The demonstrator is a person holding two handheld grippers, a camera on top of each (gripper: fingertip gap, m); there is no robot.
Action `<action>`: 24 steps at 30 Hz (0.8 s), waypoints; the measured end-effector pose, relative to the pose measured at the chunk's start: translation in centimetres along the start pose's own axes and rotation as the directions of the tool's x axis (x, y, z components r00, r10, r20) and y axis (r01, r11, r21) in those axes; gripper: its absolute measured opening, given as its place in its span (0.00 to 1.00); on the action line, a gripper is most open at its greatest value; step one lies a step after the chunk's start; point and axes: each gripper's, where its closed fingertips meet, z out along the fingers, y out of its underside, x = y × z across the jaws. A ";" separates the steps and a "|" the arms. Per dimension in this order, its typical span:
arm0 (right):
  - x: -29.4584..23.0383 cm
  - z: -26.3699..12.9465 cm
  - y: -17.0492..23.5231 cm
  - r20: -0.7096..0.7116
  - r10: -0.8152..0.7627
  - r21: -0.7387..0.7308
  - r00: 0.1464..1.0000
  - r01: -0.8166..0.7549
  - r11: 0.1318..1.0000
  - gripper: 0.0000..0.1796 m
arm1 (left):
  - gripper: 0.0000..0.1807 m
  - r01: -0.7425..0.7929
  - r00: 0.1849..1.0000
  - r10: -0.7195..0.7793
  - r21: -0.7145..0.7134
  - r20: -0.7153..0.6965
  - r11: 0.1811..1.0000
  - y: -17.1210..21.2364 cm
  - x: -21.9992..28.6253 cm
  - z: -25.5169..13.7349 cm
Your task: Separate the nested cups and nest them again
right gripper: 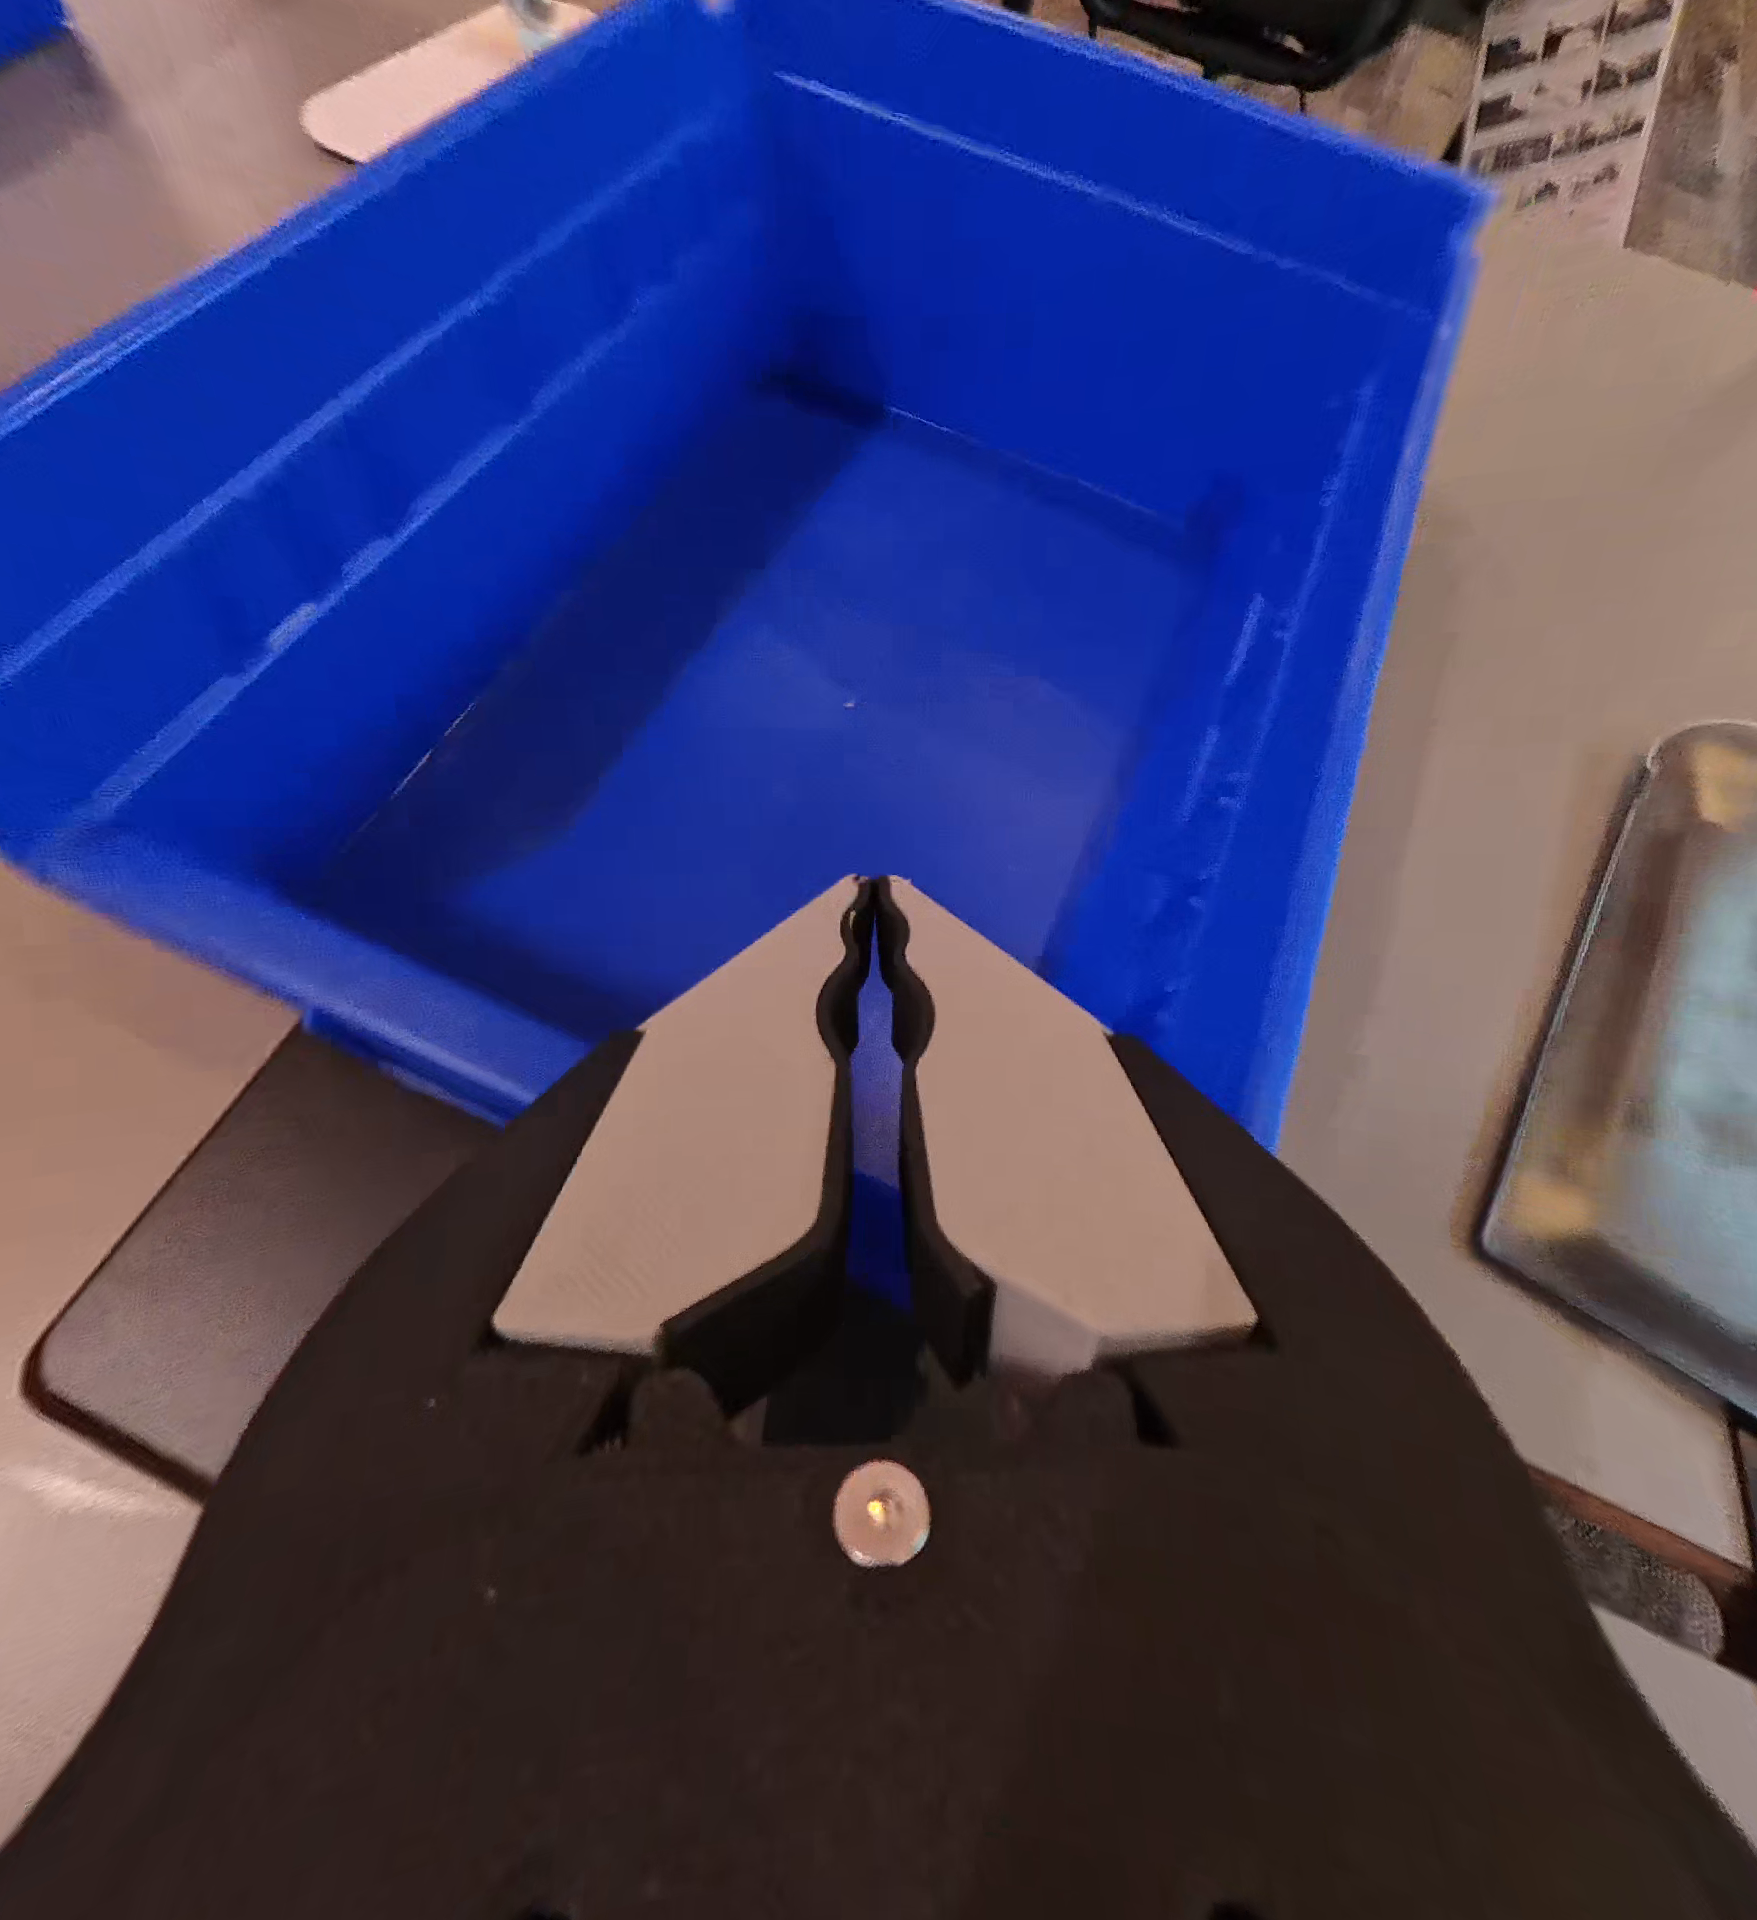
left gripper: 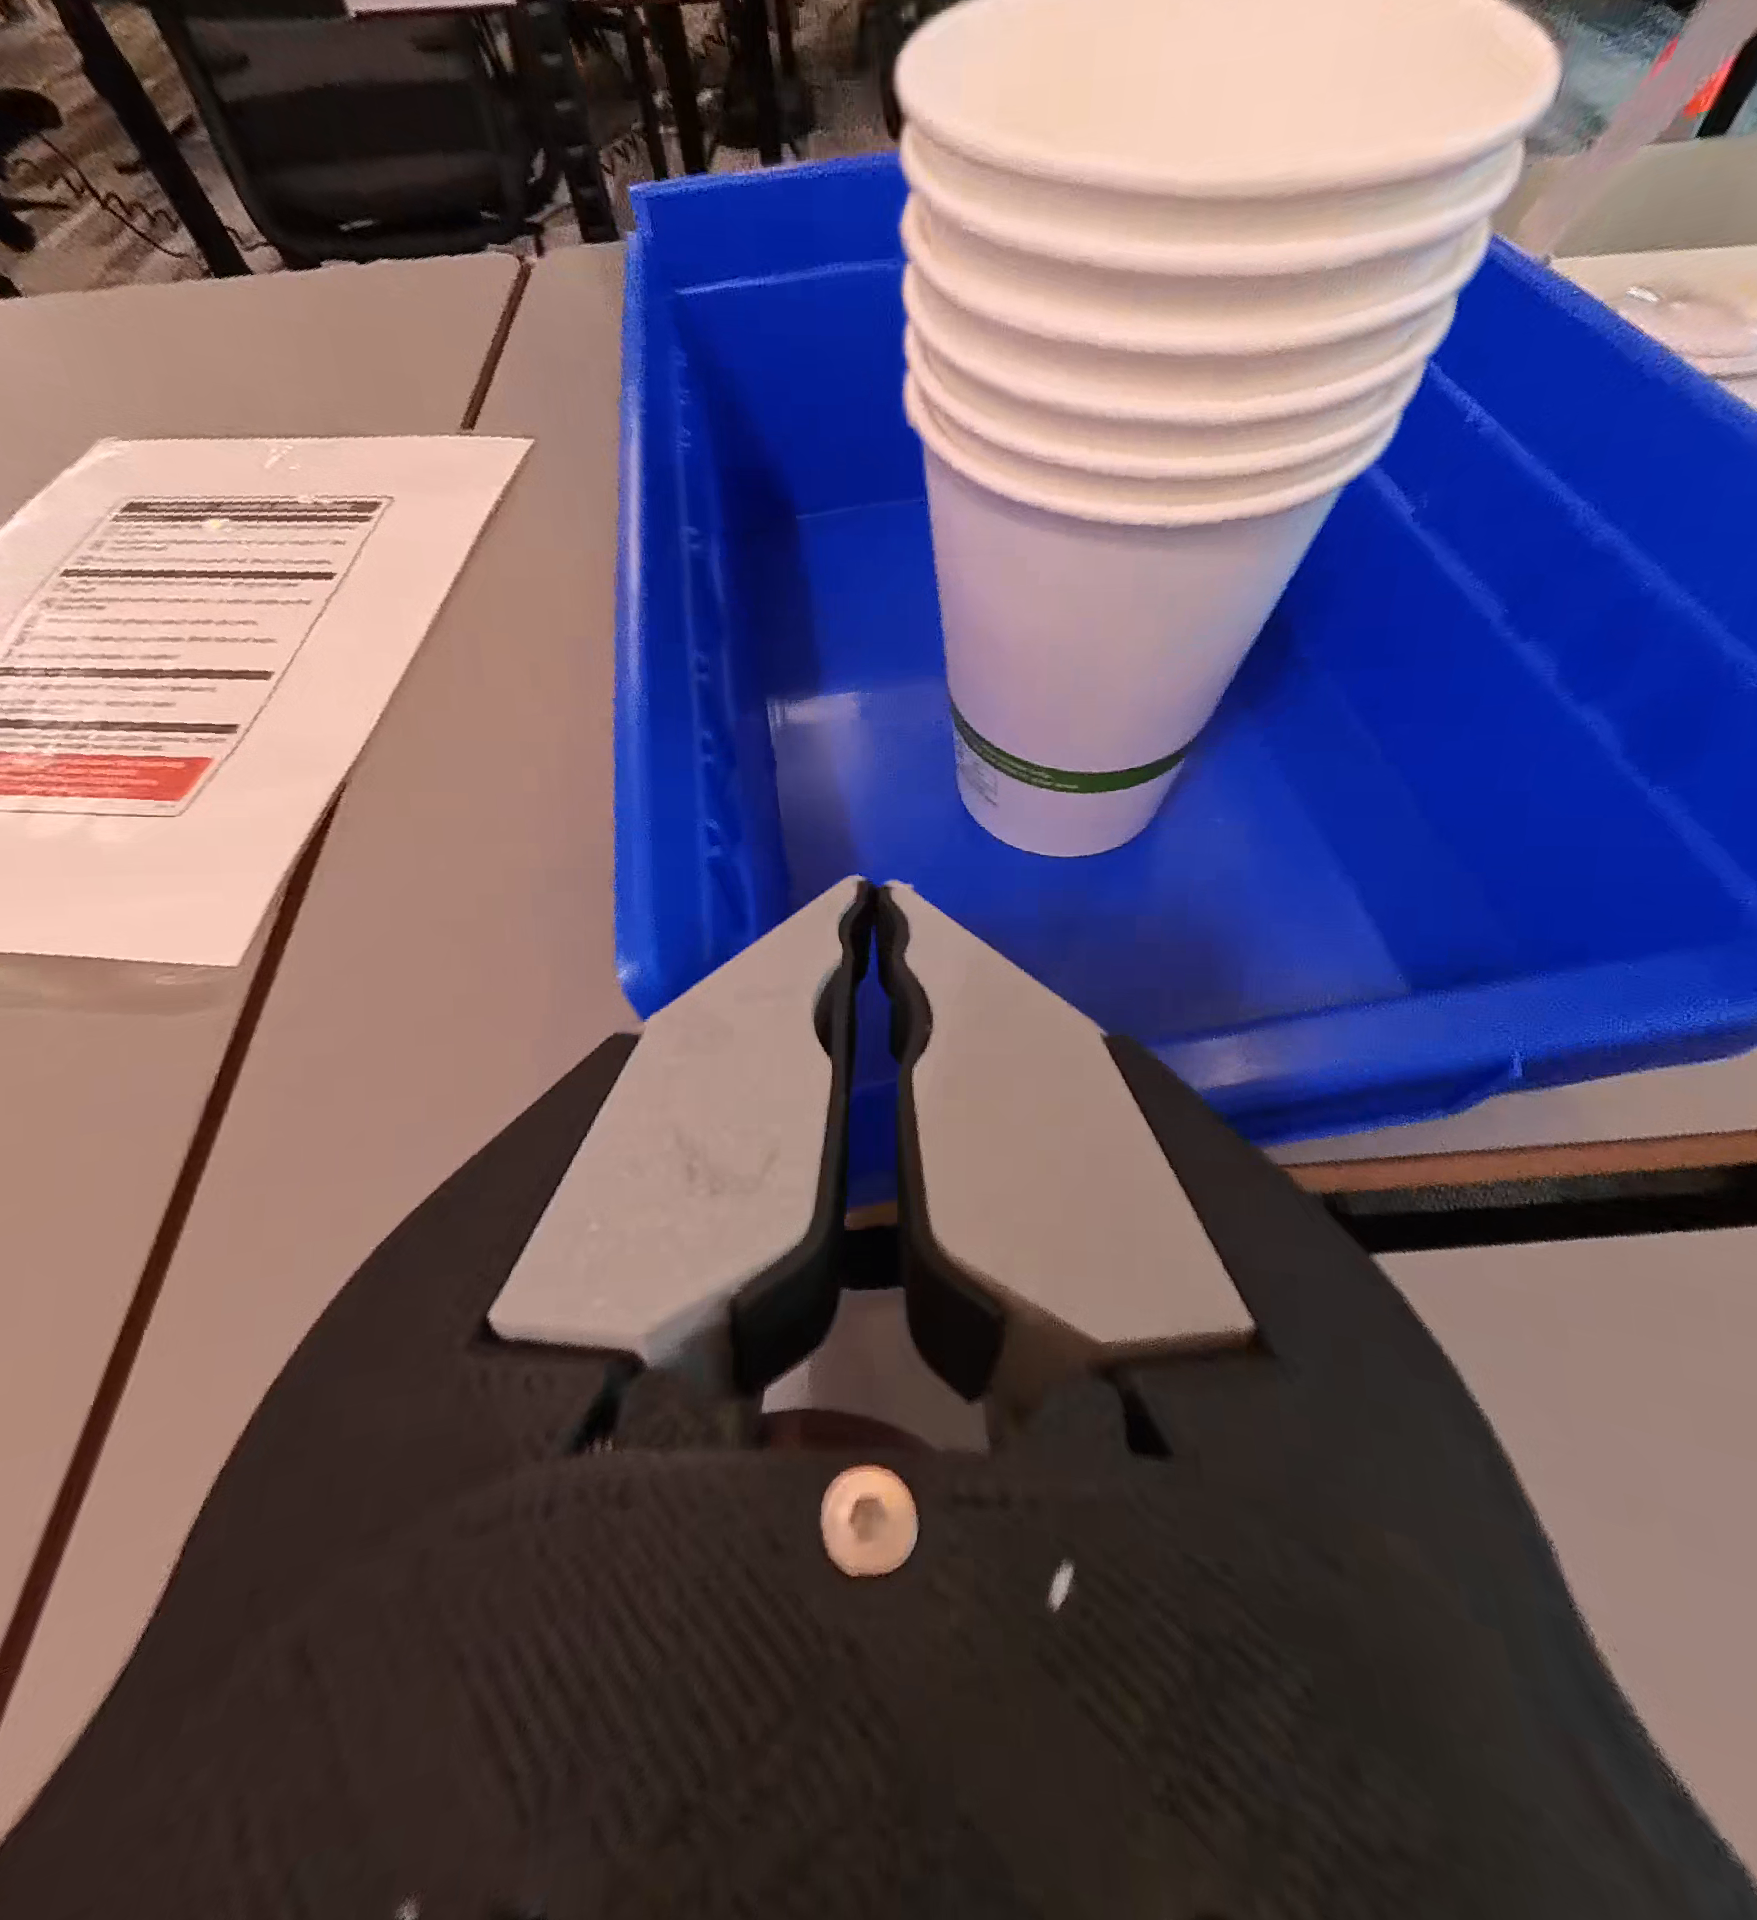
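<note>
White paper, one nested stack of cups: about seven rolled rims showing, green band near the base of the outermost cup. Stands upright on the floor of a blue plastic bin, toward the bin's left end in the left wrist view; the stack does not show in the right wrist view.

Left gripper: fingers pressed together at the tips, holding nothing. Tips sit over the bin's near wall, just short of the stack's base and slightly to its left; not touching the cups. Gripper points forward and downward into the bin.

Right gripper: fingers likewise closed tip to tip, nothing between them. Aimed down over a near corner of the blue bin, above bare bin floor.

Surroundings: grey table bearing the bin; printed sheet lying flat left of the bin; metal tray right of the bin, apart from it.
</note>
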 end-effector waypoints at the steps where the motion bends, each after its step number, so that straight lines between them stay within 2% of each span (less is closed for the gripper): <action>1: 0.5 0.2 -0.2 0.015 0.030 0.000 0.999 -0.030 1.000 0.00 | 0.00 0.009 1.000 -0.009 0.010 -0.005 1.000 -0.3 0.0 -0.3; 3: 0.2 -0.3 -1.3 0.063 0.061 0.037 0.996 -0.064 0.997 0.00 | 0.00 0.001 0.999 0.000 0.042 -0.036 0.999 -1.0 0.7 -1.2; 6: -2.8 -2.1 -3.1 0.171 0.025 0.112 0.985 -0.045 0.993 0.00 | 0.02 -0.059 0.995 0.064 0.073 -0.078 0.996 -1.4 2.6 -2.8; 9: -8.4 -3.7 -2.6 0.382 -0.052 0.093 0.923 0.018 0.996 0.00 | 0.03 -0.146 0.977 0.153 0.056 -0.146 0.988 -0.6 5.4 -3.7; 13: -13.7 -4.7 -1.6 0.497 -0.132 0.094 0.858 0.098 0.991 0.00 | 0.02 -0.229 0.951 0.236 0.057 -0.199 0.972 0.3 8.6 -4.1; 18: -16.8 -1.9 -1.6 0.429 -0.195 0.072 0.882 0.182 0.981 0.00 | 0.03 -0.223 0.937 0.228 0.052 -0.266 0.974 1.2 12.0 -3.3; 24: -16.0 1.7 -2.2 0.362 -0.173 0.037 0.916 0.171 0.985 0.00 | 0.06 -0.190 0.917 0.205 0.076 -0.343 0.979 0.5 14.9 -3.8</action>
